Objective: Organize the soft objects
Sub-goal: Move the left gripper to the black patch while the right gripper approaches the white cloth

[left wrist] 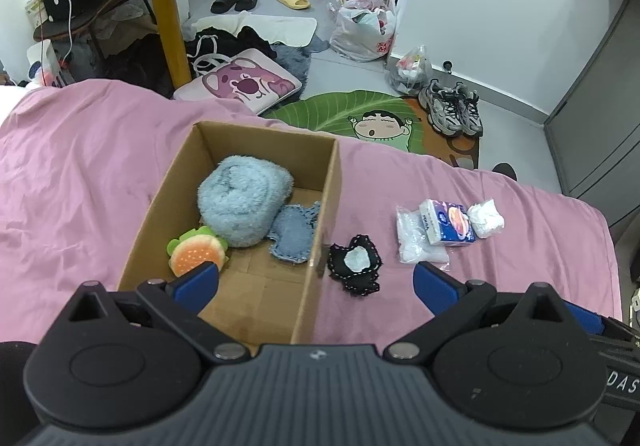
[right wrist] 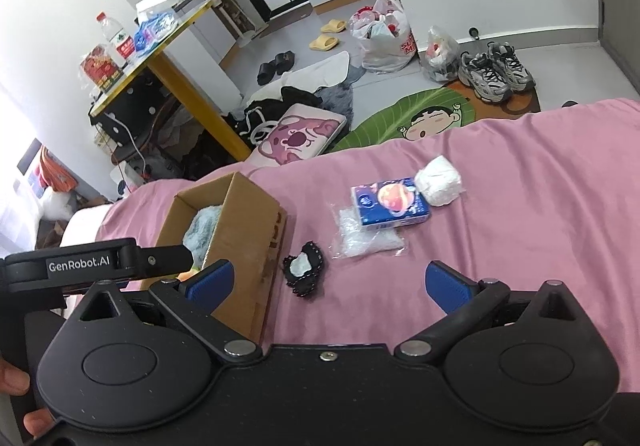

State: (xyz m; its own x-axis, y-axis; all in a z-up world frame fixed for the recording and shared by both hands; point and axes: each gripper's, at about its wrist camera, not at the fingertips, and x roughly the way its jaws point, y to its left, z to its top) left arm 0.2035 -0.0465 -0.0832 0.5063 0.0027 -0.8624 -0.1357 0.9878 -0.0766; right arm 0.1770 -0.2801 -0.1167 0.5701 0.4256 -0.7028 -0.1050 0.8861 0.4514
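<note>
Both grippers, left (left wrist: 314,280) & right (right wrist: 328,280), gape wide, empty. Risk: black felt patch (right wrist: 304,273) sits just beside cardboard box (right wrist: 244,230) wall; a finger may snag the wall, shove box.

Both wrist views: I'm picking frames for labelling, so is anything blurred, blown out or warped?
Left wrist view: sharp, evenly lit; the box and black patch read clearly; fisheye bends the bed edge and corners darken. Right wrist view: sharp on the tissue pack; the far left is blown out by daylight; walls curve strongly. Both open tools fill the lower frame.
</note>
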